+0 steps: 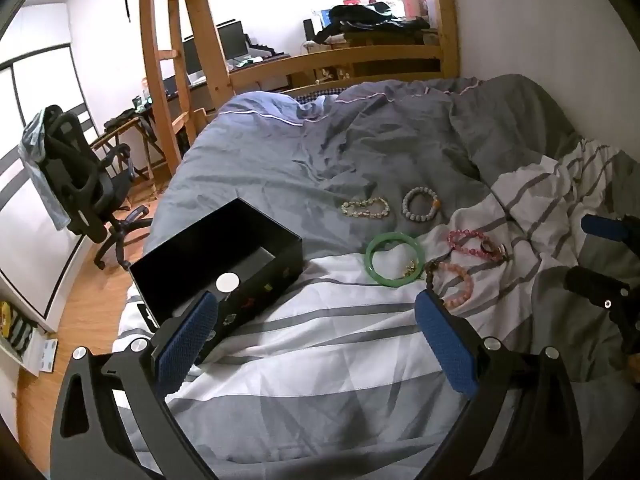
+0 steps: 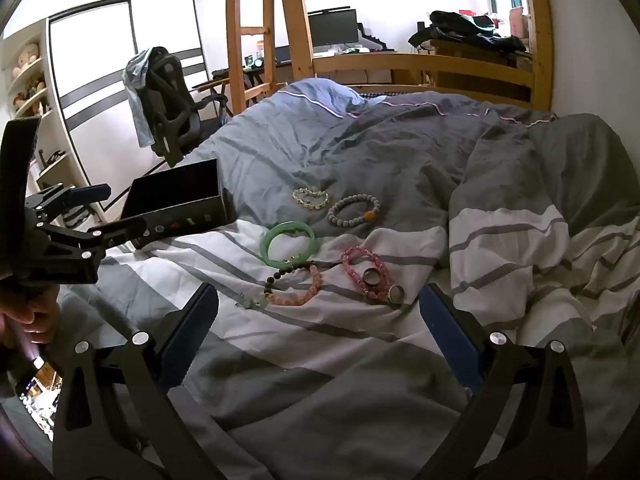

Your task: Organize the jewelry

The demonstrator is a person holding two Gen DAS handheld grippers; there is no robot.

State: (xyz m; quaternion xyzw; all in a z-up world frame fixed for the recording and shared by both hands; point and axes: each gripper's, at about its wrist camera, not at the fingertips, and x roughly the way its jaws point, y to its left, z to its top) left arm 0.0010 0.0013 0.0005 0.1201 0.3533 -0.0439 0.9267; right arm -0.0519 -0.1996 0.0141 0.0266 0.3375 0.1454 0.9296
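Lying on the bed (image 2: 360, 360), the bracelets (image 2: 320, 248) are seen at mid-frame, beyond both grippers. The right gripper (image 2: 320, 340) and left gripper (image 1: 316, 340) are held with jaws wide, nothing between them.

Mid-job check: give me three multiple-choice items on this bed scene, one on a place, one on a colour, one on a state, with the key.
1. Where is the black box relative to the bangle?
A. to its left
B. to its right
C. on top of it

2. What colour is the bangle?
A. red
B. green
C. black

3. How do the right gripper's jaws stand?
A. shut on a ring
B. shut on nothing
C. open, holding nothing

Key:
1 A, in both views the box lies left of the bangle.
2 B, the solid hoop is pale green.
3 C, the blue pads stand wide apart over bare duvet.
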